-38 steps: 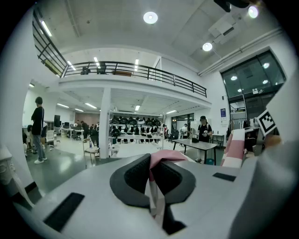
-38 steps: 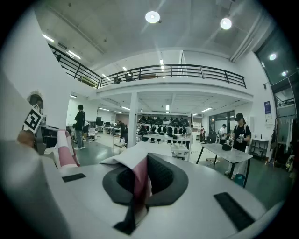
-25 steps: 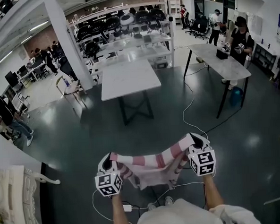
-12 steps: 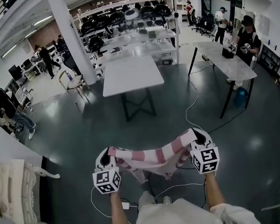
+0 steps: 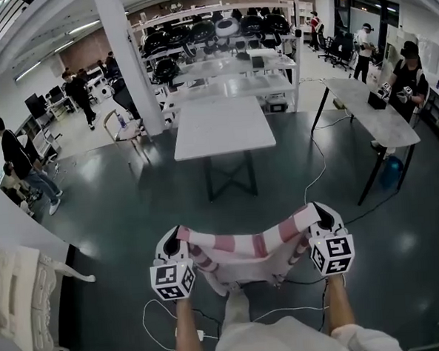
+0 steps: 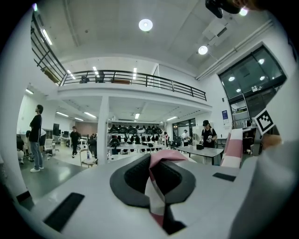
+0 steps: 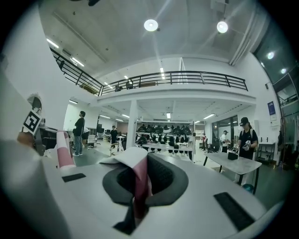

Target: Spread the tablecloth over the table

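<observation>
A pink-and-white striped tablecloth point(image 5: 246, 249) hangs slack between my two grippers in the head view, well short of the white table point(image 5: 222, 126) ahead. My left gripper point(image 5: 177, 239) is shut on one corner of the tablecloth point(image 6: 157, 182). My right gripper point(image 5: 318, 215) is shut on the other corner of the tablecloth point(image 7: 139, 183). Both grippers point level toward the white table point(image 6: 140, 157), which shows small and far in the right gripper view too point(image 7: 163, 156). The cloth's middle sags in folds above the dark floor.
A second long table point(image 5: 373, 117) stands at the right with a person point(image 5: 408, 67) beside it. Shelving racks point(image 5: 219, 41) fill the back. A pillar point(image 5: 132, 61) and a chair point(image 5: 125, 132) stand left of the white table. Cables point(image 5: 319, 172) trail over the floor.
Both grippers have gone forward with the tablecloth toward the white table, which now looks nearer and larger in the head view. The grips on the cloth are unchanged.
</observation>
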The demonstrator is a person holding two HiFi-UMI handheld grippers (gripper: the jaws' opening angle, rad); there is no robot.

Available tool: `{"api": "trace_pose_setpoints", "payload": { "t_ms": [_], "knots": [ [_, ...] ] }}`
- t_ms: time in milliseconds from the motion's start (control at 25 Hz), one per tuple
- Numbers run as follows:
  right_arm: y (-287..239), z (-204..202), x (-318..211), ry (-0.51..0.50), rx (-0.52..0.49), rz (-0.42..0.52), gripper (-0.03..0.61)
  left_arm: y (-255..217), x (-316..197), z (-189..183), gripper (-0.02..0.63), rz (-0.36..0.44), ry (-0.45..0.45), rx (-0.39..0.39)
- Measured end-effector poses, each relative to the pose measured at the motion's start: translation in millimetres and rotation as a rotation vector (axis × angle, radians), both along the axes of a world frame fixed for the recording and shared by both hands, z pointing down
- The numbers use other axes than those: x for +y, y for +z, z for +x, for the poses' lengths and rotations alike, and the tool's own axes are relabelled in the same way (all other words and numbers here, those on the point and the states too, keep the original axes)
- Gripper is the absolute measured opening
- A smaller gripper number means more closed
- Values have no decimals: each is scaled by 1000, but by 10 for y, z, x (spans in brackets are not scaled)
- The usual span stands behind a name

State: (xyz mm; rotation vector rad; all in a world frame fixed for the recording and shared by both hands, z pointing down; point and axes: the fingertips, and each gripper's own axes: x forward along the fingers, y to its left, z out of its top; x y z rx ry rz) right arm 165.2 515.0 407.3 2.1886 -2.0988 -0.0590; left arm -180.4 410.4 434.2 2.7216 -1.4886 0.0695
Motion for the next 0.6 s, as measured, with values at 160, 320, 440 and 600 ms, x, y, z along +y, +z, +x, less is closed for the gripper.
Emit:
{"api": "trace_pose_setpoints", "payload": {
  "t_ms": [160, 320, 440, 600],
  "knots": [
    [67, 59, -553, 6, 14, -4, 16, 66, -607, 100, 31, 4, 13, 9],
    [111, 50, -1152, 29, 19, -21, 16, 97, -1292, 168, 31, 0, 44, 23],
    [76, 27, -1576, 44, 22, -28, 15, 74, -1789, 175, 31, -3, 62, 36],
    [46, -24, -2175, 57, 27, -25, 16, 51, -2447, 172, 31, 1, 79, 49]
  ]
}}
